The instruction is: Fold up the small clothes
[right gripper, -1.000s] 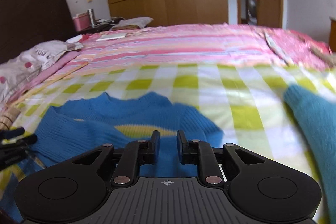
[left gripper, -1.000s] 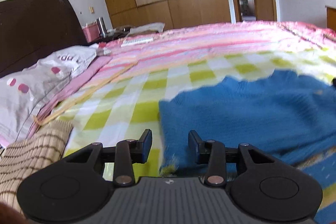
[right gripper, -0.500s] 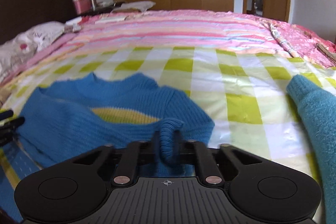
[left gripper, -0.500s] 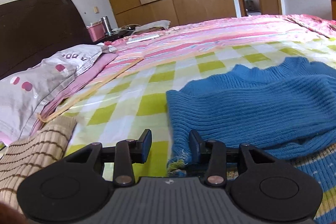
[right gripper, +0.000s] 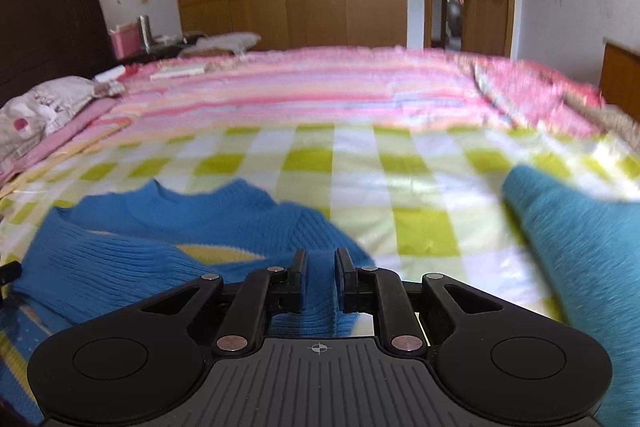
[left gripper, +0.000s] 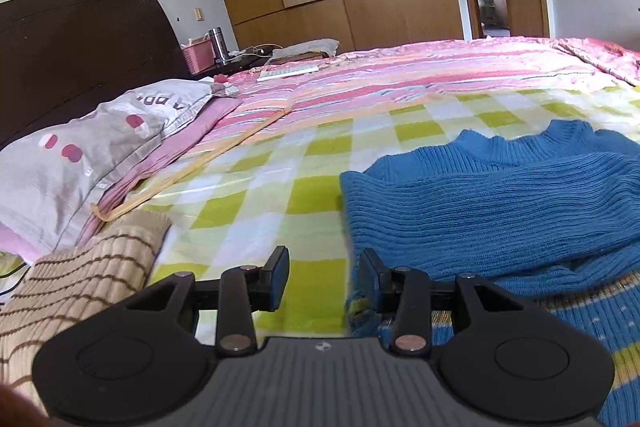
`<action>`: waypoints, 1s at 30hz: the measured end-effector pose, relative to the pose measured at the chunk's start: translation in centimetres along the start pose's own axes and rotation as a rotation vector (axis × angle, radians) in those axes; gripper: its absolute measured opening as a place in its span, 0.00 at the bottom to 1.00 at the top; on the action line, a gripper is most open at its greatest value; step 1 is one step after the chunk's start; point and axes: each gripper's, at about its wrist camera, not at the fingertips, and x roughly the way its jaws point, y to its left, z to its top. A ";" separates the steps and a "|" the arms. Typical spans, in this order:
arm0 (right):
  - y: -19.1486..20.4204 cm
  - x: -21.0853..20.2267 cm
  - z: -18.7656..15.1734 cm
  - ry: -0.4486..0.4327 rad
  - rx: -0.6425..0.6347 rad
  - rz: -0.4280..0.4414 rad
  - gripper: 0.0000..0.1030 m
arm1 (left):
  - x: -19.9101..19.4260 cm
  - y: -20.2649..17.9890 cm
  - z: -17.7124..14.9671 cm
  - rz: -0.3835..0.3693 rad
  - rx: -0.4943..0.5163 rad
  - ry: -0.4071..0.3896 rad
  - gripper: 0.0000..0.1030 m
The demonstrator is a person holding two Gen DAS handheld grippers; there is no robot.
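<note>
Right tongs [right gripper: 321, 269] grip unclear, sweater [right gripper: 120, 251] cropped

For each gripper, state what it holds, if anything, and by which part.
The left gripper is open and holds nothing. The right gripper has the blue sweater between its fingers at the sleeve edge; whether it is actually pinched cannot be told.

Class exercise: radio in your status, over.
Left tongs open beside blue sweater. Right tongs part-open, sweater fabric between. Teal garment lies right.
</note>
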 end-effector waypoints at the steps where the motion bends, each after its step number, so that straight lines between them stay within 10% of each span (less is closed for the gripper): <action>1: 0.4 -0.7 -0.2 -0.012 -0.020 0.011 0.20 | -0.1 0.1 -0.2 -0.002 0.007 0.007 0.44; 7: 2.1 1.1 -2.5 0.126 -0.059 0.025 0.24 | -0.4 0.5 -0.9 -0.004 0.025 0.058 0.44; 30: 1.5 -14.8 -11.8 0.258 0.125 0.144 0.33 | -11.9 4.5 -9.2 -0.155 0.044 0.155 0.46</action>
